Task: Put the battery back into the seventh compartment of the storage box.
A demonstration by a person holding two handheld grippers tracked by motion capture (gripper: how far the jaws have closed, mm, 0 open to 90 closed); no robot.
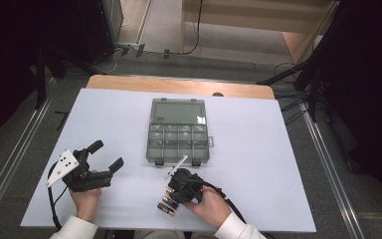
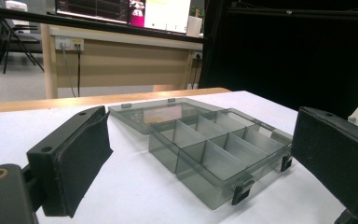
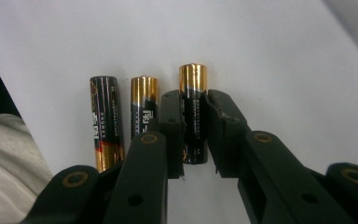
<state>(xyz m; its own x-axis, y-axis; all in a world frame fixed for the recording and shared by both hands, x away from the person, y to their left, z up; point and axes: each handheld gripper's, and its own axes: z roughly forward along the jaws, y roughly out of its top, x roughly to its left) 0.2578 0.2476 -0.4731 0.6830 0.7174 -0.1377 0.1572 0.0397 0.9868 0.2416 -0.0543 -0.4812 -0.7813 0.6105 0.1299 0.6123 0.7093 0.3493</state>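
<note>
Overhead table view; two low tool-mounted close-ups

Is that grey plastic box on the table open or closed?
Open. The box has its lid folded flat behind it, and the compartments look empty.

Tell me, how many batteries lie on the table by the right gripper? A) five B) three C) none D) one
B: the right gripper view shows three batteries side by side, the right gripper closed around one battery, with a second battery and a third battery lying beside it on the white table.
</note>
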